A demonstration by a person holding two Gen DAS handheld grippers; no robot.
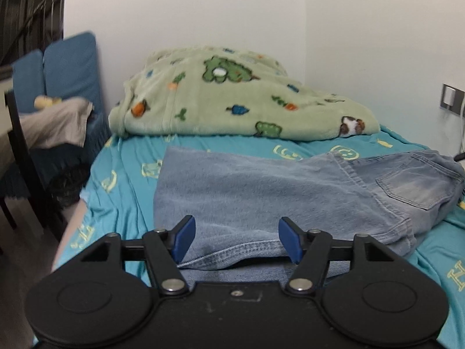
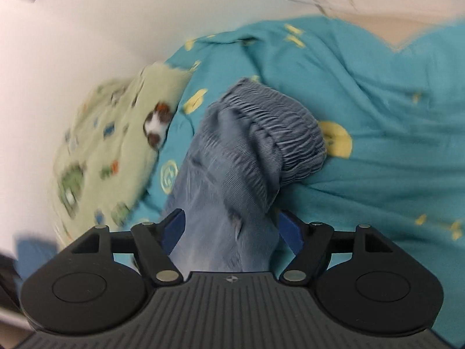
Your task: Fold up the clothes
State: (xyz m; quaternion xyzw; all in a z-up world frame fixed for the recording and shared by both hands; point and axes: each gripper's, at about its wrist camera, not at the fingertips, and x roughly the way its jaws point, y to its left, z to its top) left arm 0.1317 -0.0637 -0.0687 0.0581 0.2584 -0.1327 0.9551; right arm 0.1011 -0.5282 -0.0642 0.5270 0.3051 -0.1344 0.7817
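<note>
Down low in the left wrist view, the left gripper [image 1: 236, 240] has its blue fingers [image 1: 183, 237] spread wide, one on each side of a hemmed edge of the jeans [image 1: 261, 192]; the pads hover at the denim without pinching it. From there the jeans stretch away across the bed, folded into a broad, fairly flat slab, with a back pocket [image 1: 418, 187] showing toward the right end. They lie on the teal bedsheet [image 1: 128, 171], which is printed with pale yellow letters and faces. Beyond the jeans, near the wall, a green fleece blanket [image 1: 232, 99] with animal prints is heaped on the same sheet, just apart from the denim. Off the left side of the bed stand blue cushions [image 1: 69, 67] and a dark chair frame [image 1: 20, 145], and a wall socket [image 1: 450, 96] sits at the far right.

In the right wrist view, the right gripper [image 2: 231, 229] is likewise spread wide, with a bundle of the jeans [image 2: 232, 174] lying between its blue fingers [image 2: 290, 234]; the cloth fills the gap, yet whether either pad presses it I cannot tell. Past the fingers the gathered elastic waistband [image 2: 279, 133] curls over on the teal bedsheet [image 2: 392, 145]. The green fleece blanket [image 2: 110, 151] lies blurred to the left, close beside the denim.
</note>
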